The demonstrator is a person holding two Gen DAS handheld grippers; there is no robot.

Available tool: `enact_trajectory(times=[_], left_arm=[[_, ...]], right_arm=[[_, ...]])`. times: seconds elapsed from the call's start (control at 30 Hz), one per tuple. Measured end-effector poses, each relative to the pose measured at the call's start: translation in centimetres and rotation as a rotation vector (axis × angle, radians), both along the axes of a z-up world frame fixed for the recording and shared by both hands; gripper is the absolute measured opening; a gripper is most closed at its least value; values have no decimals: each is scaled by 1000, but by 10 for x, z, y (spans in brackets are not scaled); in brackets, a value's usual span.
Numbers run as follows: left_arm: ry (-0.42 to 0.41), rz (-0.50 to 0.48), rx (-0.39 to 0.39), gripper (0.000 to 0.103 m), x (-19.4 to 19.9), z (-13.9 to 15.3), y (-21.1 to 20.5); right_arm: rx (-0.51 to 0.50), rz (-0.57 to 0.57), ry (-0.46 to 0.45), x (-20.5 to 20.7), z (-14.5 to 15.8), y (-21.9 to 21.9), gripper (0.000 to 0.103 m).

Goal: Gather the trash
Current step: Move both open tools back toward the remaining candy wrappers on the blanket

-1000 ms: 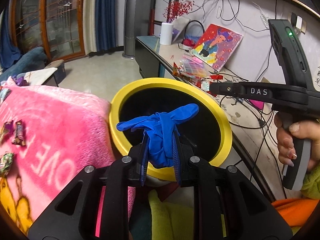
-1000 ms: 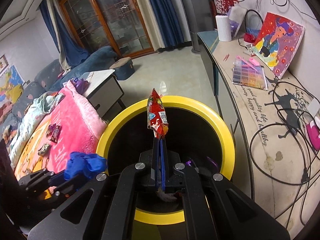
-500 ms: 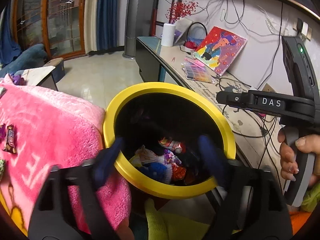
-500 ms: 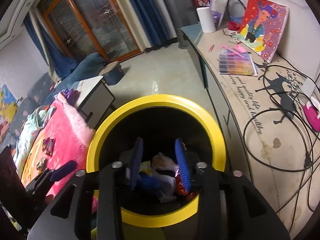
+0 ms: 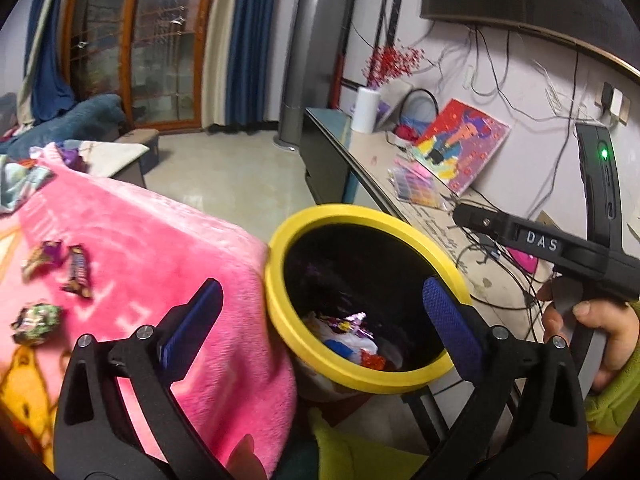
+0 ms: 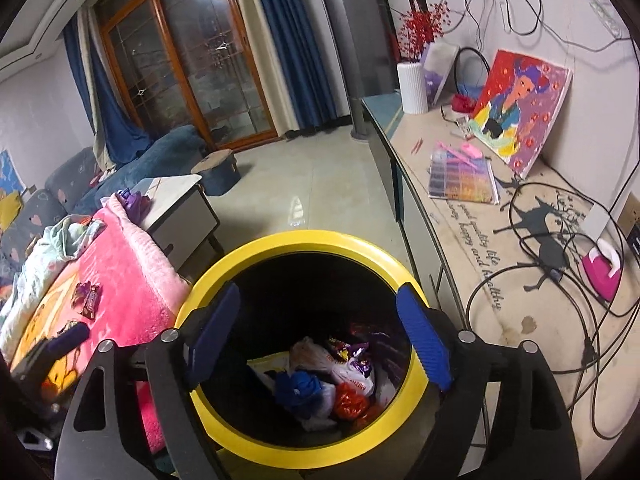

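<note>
A black bin with a yellow rim [image 6: 304, 238] stands below both grippers. At its bottom lie a blue glove [image 6: 300, 390], a red wrapper [image 6: 350, 400] and other wrappers [image 5: 348, 326]. My right gripper [image 6: 320, 300] hangs over the bin's mouth, its jaws opening with nothing between them. My left gripper [image 5: 320, 296] straddles the bin's left rim [image 5: 276, 300] and the edge of the pink blanket [image 5: 160, 248]; its jaws are opening too, and are empty. Three candy wrappers [image 5: 78, 270] lie on the blanket at the left.
A hand [image 5: 600, 332] holds the right gripper's handle at the right. A long sideboard [image 6: 480, 232] beside the bin carries cables, a painting [image 6: 520, 112], a bead box and a pink object. A small table [image 6: 180, 204] and blue sofa stand beyond the blanket.
Both grippers went from shut to wide open. The blue glove left the left jaws and the red wrapper the right; both now lie in the bin. The left gripper rose and swung left.
</note>
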State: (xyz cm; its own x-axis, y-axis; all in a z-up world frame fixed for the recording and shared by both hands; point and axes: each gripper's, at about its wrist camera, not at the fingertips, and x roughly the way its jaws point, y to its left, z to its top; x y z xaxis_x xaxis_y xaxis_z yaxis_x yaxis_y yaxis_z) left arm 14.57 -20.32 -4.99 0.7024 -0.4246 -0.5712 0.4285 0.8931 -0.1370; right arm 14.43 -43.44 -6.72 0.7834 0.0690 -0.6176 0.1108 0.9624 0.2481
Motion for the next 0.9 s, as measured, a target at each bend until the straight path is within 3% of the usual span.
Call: enact_trajectory(times=[0.53, 0.9], left_arm=[[-100, 182, -58, 92, -23, 31, 70], [-143, 279, -58, 92, -34, 41, 107]], right_arm=[[-131, 147, -121, -22, 31, 65, 88], [-192, 239, -135, -27, 32, 100, 92]])
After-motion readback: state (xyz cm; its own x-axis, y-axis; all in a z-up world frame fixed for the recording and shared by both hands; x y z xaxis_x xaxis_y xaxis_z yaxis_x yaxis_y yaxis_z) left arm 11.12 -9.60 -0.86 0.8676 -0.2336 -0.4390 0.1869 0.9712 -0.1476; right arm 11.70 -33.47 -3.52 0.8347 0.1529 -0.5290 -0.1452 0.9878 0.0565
